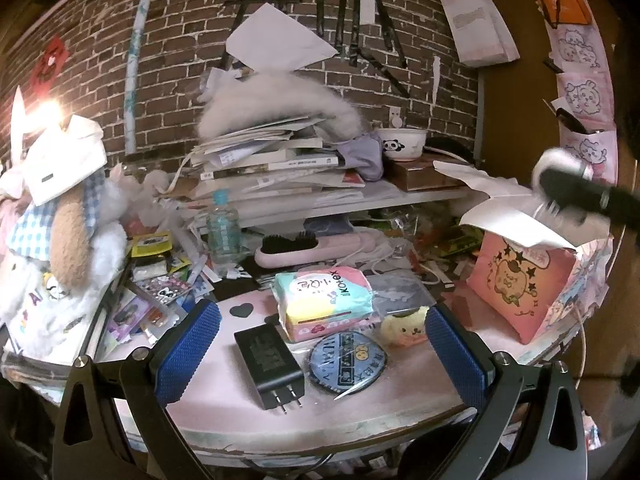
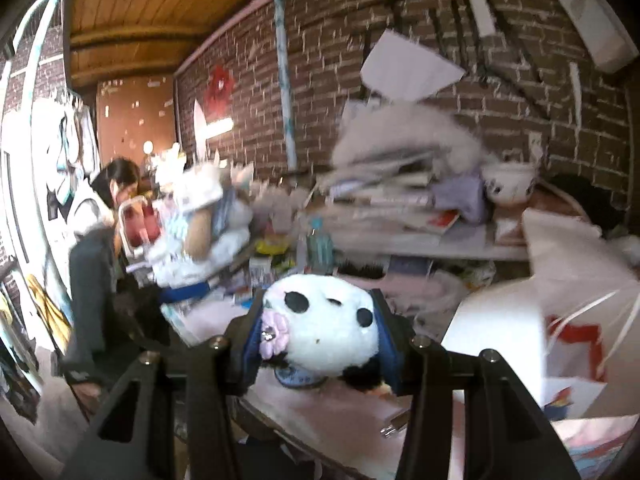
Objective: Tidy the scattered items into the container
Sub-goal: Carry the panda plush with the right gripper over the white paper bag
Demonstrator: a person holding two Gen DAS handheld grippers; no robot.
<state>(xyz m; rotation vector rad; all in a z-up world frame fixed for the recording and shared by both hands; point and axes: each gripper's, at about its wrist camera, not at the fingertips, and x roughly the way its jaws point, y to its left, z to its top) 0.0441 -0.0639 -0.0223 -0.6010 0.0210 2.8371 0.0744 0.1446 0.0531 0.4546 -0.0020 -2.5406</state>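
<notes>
Right gripper (image 2: 322,322) clamps the panda plush (image 2: 328,320); left gripper (image 1: 324,350) hovers, spread.

White panda plush (image 2: 332,324) clamped between fingers (image 2: 251,340)

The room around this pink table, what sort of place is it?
Probably a cluttered bedroom or hobby corner: a brick wall, a shelf piled with books, and a plush dog.

The tissue pack (image 1: 326,304) reads "Kotex", upside down.
</notes>
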